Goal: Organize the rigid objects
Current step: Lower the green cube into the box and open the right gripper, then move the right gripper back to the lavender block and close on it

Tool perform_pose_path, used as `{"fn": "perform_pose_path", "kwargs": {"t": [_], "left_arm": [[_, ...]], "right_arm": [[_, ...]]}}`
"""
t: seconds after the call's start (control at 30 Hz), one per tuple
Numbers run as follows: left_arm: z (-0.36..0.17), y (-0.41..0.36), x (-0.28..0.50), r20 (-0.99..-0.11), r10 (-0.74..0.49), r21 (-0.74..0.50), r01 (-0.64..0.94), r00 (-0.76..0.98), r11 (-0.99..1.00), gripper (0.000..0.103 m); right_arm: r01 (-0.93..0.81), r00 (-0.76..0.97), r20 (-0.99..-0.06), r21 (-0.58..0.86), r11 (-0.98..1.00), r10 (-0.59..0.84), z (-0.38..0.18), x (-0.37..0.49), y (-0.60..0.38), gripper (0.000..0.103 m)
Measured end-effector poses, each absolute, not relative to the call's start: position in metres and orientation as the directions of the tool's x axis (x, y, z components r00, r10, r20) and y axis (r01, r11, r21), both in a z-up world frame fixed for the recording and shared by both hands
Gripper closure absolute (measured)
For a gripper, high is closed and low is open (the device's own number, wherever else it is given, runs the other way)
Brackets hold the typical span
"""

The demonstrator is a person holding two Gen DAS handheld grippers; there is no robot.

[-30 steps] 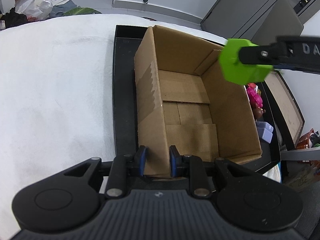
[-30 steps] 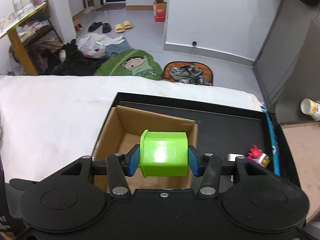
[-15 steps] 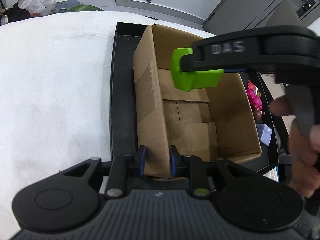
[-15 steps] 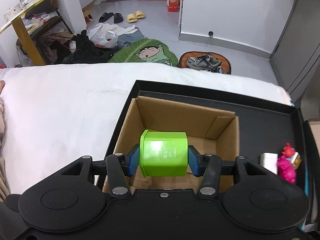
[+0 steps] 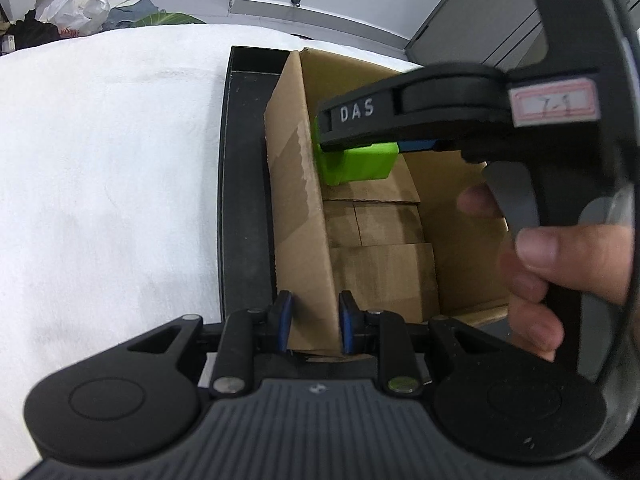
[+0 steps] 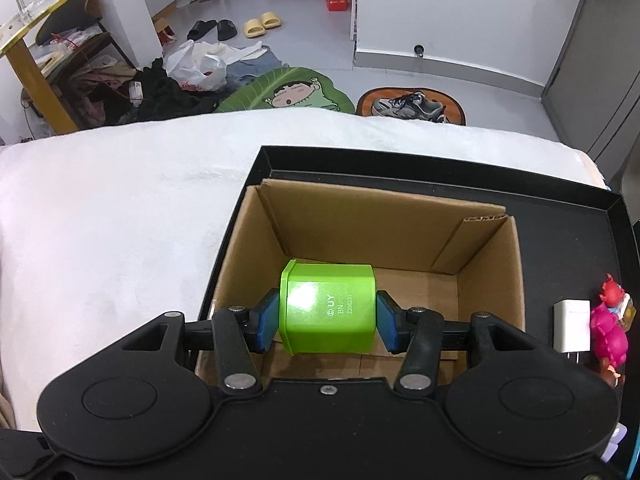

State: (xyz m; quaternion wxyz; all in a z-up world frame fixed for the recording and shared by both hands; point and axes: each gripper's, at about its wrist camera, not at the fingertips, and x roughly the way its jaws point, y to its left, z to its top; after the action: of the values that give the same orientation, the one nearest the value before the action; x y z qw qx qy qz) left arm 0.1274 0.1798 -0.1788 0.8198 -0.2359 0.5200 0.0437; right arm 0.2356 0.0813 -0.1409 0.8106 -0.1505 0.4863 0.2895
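An open cardboard box (image 6: 484,276) stands in a black tray (image 6: 572,208) on a white cloth. My right gripper (image 6: 327,322) is shut on a green block (image 6: 326,312) and holds it inside the box near its left wall. In the left wrist view the green block (image 5: 360,162) shows under the right gripper's black body. My left gripper (image 5: 313,322) is shut on the box's near left wall (image 5: 298,216). The box floor shows only cardboard flaps.
A white charger (image 6: 571,326) and a pink and red toy figure (image 6: 610,328) lie in the tray right of the box. The white cloth (image 5: 104,184) spreads to the left. Shoes, bags and a green mat lie on the floor beyond.
My right gripper has carried the green block from above the box's right side leftward and down into the box. My left gripper has kept its hold on the box wall.
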Motion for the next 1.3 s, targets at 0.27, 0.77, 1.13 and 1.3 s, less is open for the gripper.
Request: {"fn": "perform_pose_path", "kwargs": {"t": [0.27,0.77,1.13,1.3], "left_arm": [[-0.179,0.182,0.128,-0.874,-0.176,-0.345,-0.324,0.453,0.881,0.08],[-0.181,0.185,0.13,-0.876,-0.17,-0.345,-0.34,0.452,0.875,0.08],[-0.179,0.183,0.132,-0.881,-0.147,-0.327,-0.355,0.449,0.876,0.08],[-0.18,0.181,0.132,-0.886,-0.141,-0.316,-0.352,0.442,0.881,0.08]], "right_arm": [[-0.605,0.362,-0.872,0.049,0.795,0.329,-0.139,0.232,0.072,0.051],[-0.644,0.414,-0.83,0.025,0.765,0.375,-0.083,0.213,0.03,0.042],[-0.597,0.459,-0.815,0.012,0.802,0.353,-0.066,0.215,-0.019,0.041],[-0.576,0.459,-0.818,0.022,0.817,0.346,-0.068,0.217,-0.043,0.038]]}}
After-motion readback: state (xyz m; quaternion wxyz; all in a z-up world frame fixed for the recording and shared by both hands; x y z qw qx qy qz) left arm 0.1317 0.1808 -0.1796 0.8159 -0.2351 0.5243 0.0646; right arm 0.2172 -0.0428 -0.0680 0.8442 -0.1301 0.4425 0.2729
